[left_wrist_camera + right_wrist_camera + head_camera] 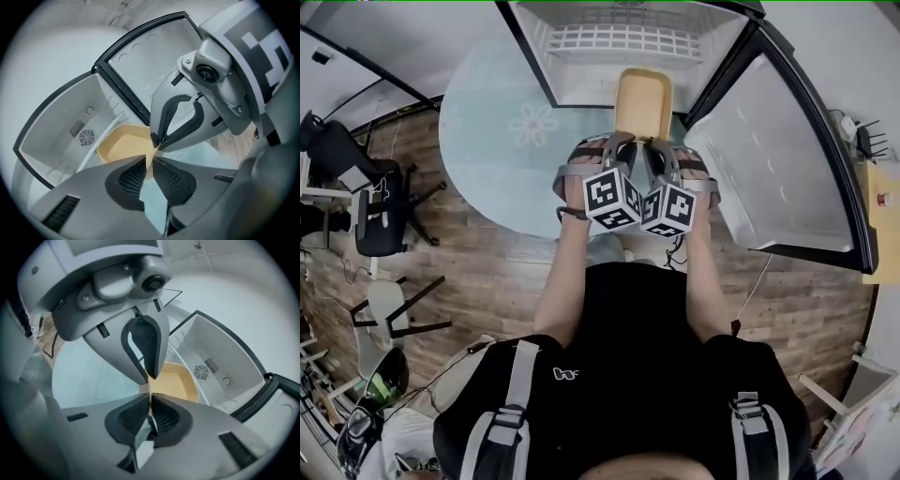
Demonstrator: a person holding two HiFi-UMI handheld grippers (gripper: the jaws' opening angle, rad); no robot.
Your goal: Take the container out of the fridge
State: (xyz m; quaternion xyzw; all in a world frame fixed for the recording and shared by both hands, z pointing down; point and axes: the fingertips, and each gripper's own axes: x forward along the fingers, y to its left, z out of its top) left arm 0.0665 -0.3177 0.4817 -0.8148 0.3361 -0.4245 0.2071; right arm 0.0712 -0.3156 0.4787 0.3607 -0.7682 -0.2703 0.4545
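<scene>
A shallow tan container [642, 103] hangs in front of the open fridge [572, 66], over the pale blue rug. Both grippers hold its near rim side by side. My left gripper [624, 141] is shut on the rim's left part, and my right gripper [660, 142] is shut on the right part. In the left gripper view the container [123, 144] reaches away from my pinched jaws [151, 161], with the right gripper [157, 140] clamped just beyond. In the right gripper view the container [177, 383] sits past my shut jaws [150, 400], next to the left gripper [149, 376].
The fridge door [783, 159] stands wide open to the right. Inside the fridge there is a white wire shelf [619, 39]. A round light rug [497, 141] covers the wood floor in front. Office chairs [380, 220] stand at the left.
</scene>
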